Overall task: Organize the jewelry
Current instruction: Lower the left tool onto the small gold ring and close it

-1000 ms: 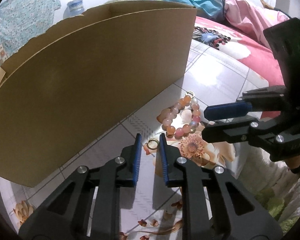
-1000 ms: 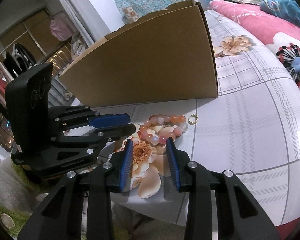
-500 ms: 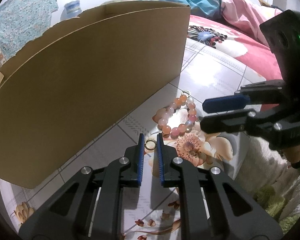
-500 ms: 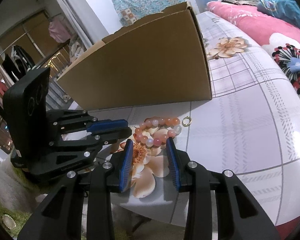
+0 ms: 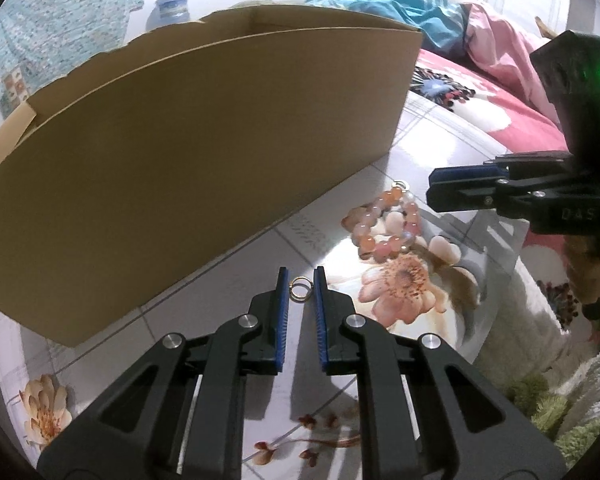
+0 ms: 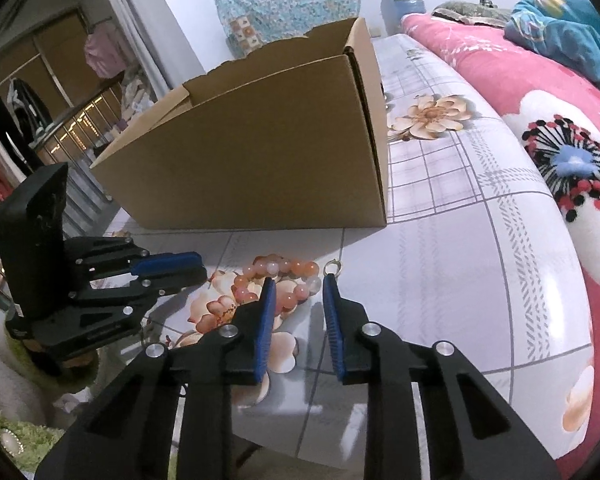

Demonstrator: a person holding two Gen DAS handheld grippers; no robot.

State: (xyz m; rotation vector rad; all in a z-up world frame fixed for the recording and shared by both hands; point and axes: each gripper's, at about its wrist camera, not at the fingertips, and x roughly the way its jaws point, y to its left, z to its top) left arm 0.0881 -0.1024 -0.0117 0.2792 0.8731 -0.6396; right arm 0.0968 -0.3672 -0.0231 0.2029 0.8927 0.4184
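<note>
Both hand-held grippers tilt downward: left (image 5: 301, 280) pinching gold ring (image 5: 300, 289), right (image 6: 299, 289) closing, empty.

Home bedroom – pink floral bedding (image 6: 512, 80), hanging clothes (image 6: 100, 50)

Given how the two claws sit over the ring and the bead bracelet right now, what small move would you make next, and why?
Probably lift the left claw towards the cardboard box. Its pads sit closely either side of the small gold ring, though a firm pinch is unclear. The right claw is closing, with the bead bracelet at its left pad only; a second ring lies beyond its tips.
</note>
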